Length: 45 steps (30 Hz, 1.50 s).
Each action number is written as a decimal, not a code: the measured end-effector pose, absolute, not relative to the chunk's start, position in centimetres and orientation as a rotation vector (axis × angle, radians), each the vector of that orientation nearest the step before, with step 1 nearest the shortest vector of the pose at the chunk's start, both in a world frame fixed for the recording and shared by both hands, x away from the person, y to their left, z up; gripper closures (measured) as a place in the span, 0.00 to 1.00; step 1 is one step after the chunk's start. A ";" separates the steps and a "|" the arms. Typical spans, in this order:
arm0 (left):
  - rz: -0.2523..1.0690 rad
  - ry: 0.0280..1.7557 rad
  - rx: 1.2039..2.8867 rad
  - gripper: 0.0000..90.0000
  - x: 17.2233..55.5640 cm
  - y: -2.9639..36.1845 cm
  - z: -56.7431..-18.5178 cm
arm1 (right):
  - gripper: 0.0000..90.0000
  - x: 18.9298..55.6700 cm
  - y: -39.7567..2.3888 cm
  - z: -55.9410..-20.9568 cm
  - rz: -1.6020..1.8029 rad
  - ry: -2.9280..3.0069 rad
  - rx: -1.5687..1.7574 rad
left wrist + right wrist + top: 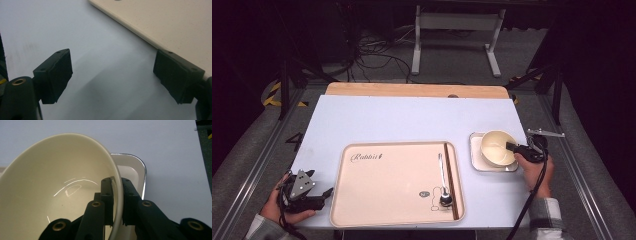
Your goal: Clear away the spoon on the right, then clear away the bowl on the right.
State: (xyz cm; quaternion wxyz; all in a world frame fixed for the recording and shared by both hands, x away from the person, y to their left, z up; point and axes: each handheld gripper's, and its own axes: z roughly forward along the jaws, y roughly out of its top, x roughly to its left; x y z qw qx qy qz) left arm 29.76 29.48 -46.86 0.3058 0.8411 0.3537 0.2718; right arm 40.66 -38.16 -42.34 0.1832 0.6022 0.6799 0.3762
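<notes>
High view, nearest first: the left hand-held gripper (319, 192) rests with jaws apart on the desk (412, 120), just beside the tray (387, 210). Farther right, the right hand-held gripper (512, 147) pinches the near rim of the cream bowl (497, 145), tilted over a small white dish (477, 162).

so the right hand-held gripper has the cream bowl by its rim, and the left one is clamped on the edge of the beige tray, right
Not quite. The left hand-held gripper is open and empty beside the beige rectangular tray, as the left gripper view shows. The right hand-held gripper does have the cream round bowl by its rim.
</notes>
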 end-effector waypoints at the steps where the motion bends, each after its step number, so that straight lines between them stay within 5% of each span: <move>1: 0.726 0.931 2.219 0.18 29.6 29.5 -46.7 | 0.91 40.5 -38.0 -42.1 1.058 1.913 1.687; 45: 0.747 0.903 2.196 0.18 29.4 29.5 -46.3 | 0.91 37.8 -37.5 -39.2 1.206 1.740 1.576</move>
